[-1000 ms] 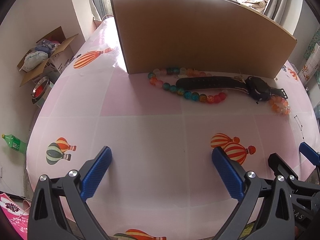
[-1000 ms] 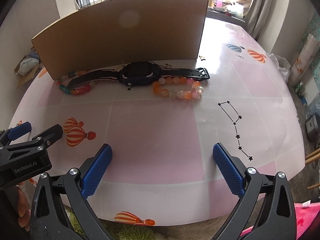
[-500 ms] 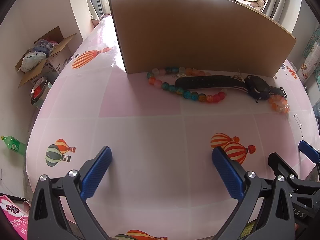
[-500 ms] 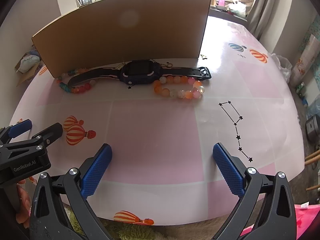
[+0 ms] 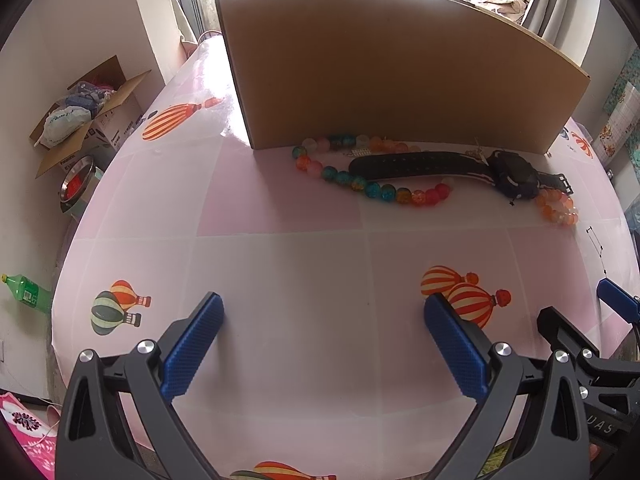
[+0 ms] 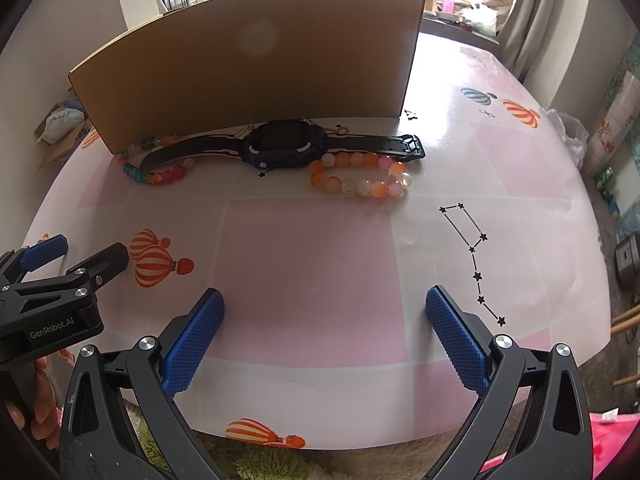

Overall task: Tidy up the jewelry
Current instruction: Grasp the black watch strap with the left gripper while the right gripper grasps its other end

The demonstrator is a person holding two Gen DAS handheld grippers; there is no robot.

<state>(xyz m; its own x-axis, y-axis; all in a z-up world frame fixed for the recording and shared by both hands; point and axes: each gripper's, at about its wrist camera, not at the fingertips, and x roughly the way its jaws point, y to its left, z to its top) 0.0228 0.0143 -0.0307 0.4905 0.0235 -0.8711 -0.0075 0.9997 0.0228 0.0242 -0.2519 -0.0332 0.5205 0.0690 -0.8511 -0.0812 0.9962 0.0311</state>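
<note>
A dark blue smartwatch [image 6: 286, 145] [image 5: 514, 175] lies flat in front of a brown cardboard panel [image 6: 256, 68] [image 5: 384, 80]. A multicoloured bead bracelet [image 5: 360, 184] [image 6: 154, 174] lies by the watch's left strap. An orange and pink bead bracelet [image 6: 360, 180] [image 5: 558, 208] lies beside the right strap. My left gripper [image 5: 322, 320] hangs open over the near table, well short of the jewelry. My right gripper [image 6: 324, 312] is open too, and holds nothing. The left gripper's body [image 6: 48, 292] shows at the left of the right wrist view.
The pink table [image 6: 312, 248] has balloon and star prints. Left of it, on the floor, are an open box of clutter [image 5: 80, 112], a metal bowl [image 5: 76, 184] and a green bottle [image 5: 24, 288]. A small gold trinket [image 6: 410, 114] lies by the panel's right end.
Both views have crept slightly forward and up toward the jewelry. Nothing on the table has moved, and both grippers stay open.
</note>
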